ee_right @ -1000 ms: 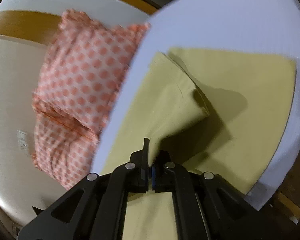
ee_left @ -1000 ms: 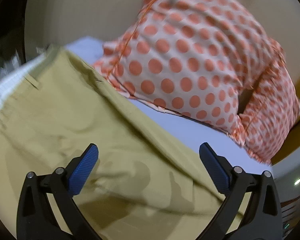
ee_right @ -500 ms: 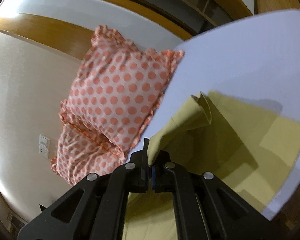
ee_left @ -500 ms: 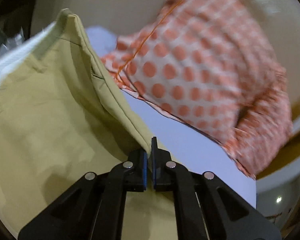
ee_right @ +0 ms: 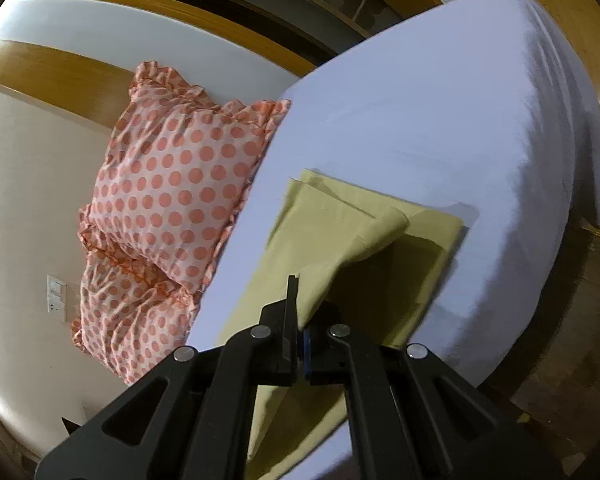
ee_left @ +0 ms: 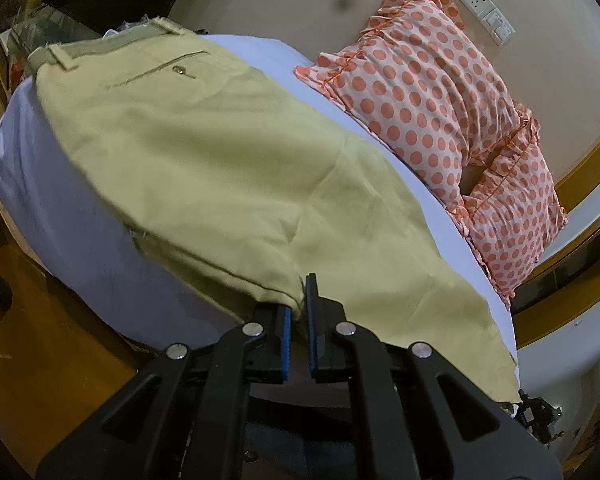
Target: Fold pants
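Observation:
Khaki pants [ee_left: 220, 160] lie on a bed with a pale lavender sheet [ee_left: 60, 208]. In the left wrist view the waistband and a buttoned back pocket [ee_left: 178, 70] are at the far upper left. My left gripper [ee_left: 298, 300] is shut on a fold of the pants' fabric at the near edge. In the right wrist view the pants [ee_right: 340, 232] show as a leg part, with its end lifted and folded over. My right gripper [ee_right: 300, 308] is shut on that lifted fabric, held above the layer beneath.
Two orange polka-dot pillows [ee_left: 440, 100] lean against the cream headboard beside the pants; they also show in the right wrist view [ee_right: 172, 184]. The sheet [ee_right: 460, 100] stretches to the right of the pants. Wooden floor [ee_left: 40, 340] lies below the bed's edge.
My left gripper went from open to shut on the pants' fabric and pulled back, so the whole garment shows. My right gripper stayed shut and carried the leg end over.

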Motion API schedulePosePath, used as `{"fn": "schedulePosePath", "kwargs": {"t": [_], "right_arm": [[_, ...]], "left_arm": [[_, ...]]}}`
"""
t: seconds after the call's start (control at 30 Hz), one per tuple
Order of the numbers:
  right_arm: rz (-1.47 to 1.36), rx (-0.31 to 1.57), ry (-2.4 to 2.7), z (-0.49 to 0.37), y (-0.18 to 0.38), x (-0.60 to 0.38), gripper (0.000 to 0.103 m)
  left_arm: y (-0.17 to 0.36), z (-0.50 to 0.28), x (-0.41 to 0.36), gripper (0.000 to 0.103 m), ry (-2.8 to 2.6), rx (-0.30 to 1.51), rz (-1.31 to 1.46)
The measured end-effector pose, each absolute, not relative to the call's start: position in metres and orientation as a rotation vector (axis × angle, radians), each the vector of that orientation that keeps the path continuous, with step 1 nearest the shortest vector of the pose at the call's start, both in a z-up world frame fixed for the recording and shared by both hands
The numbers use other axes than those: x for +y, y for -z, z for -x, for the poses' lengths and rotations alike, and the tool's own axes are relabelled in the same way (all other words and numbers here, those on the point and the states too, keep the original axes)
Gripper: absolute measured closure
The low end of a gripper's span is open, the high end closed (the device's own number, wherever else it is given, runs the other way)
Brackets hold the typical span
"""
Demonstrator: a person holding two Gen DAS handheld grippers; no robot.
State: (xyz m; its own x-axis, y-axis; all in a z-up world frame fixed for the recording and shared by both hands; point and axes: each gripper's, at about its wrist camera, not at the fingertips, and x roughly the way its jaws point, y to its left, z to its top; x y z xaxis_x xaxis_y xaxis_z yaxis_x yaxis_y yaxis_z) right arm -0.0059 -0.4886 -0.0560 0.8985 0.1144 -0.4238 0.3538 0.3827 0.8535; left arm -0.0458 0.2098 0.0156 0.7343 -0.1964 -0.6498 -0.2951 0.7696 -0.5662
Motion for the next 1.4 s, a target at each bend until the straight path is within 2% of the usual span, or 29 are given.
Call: {"fn": "schedulePosePath", "kwargs": {"t": [0.23, 0.3, 0.33, 0.37, 0.43, 0.5, 0.57, 0.73, 0.8, 0.9, 0.93, 0.97, 1.1, 1.27, 1.4], "right_arm": [[-1.167, 0.475, 0.198, 0.013, 0.060, -0.493, 0.101], [-1.124, 0.495, 0.225, 0.014, 0.056, -0.492, 0.100], [-1.101, 0.488, 0.246, 0.017, 0.053, -0.492, 0.087], [-1.068, 0.477, 0.290, 0.022, 0.048, -0.493, 0.060], [-0.978, 0.421, 0.387, 0.035, 0.035, -0.495, 0.034], [-0.907, 0.384, 0.438, 0.043, 0.029, -0.496, 0.036], [-0.891, 0.413, 0.422, 0.041, 0.033, -0.499, 0.045], [-0.891, 0.447, 0.417, 0.037, 0.048, -0.493, 0.046], [-0.875, 0.455, 0.380, 0.035, 0.048, -0.482, 0.052], [-0.860, 0.458, 0.305, 0.028, 0.052, -0.465, 0.073], [-0.846, 0.463, 0.294, 0.023, 0.054, -0.462, 0.095], [-0.838, 0.459, 0.286, 0.019, 0.055, -0.461, 0.099], [-0.792, 0.371, 0.212, 0.003, 0.034, -0.452, 0.100], [-0.681, 0.278, -0.159, -0.027, -0.043, -0.362, 0.100], [-0.569, 0.346, -0.533, -0.037, -0.073, -0.246, 0.100]], "left_arm": [[-0.010, 0.050, 0.207, 0.096, -0.037, 0.760, 0.697], [-0.011, 0.051, 0.206, 0.093, -0.031, 0.758, 0.682], [-0.011, 0.052, 0.206, 0.093, -0.024, 0.754, 0.678], [-0.012, 0.053, 0.205, 0.091, -0.021, 0.752, 0.673], [-0.014, 0.057, 0.204, 0.086, -0.009, 0.741, 0.656], [-0.016, 0.064, 0.201, 0.078, 0.007, 0.721, 0.635], [-0.017, 0.069, 0.197, 0.072, 0.029, 0.709, 0.627], [-0.011, 0.084, 0.194, 0.062, 0.060, 0.701, 0.626], [-0.009, 0.090, 0.197, 0.056, 0.058, 0.693, 0.643], [-0.004, 0.097, 0.208, 0.049, 0.036, 0.666, 0.681], [-0.003, 0.098, 0.212, 0.048, 0.037, 0.657, 0.699], [-0.003, 0.099, 0.213, 0.046, 0.041, 0.653, 0.709], [-0.003, 0.104, 0.220, 0.028, 0.011, 0.635, 0.711], [-0.003, 0.111, 0.224, 0.021, 0.015, 0.595, 0.728], [-0.005, 0.112, 0.220, 0.017, 0.016, 0.582, 0.720]]}}
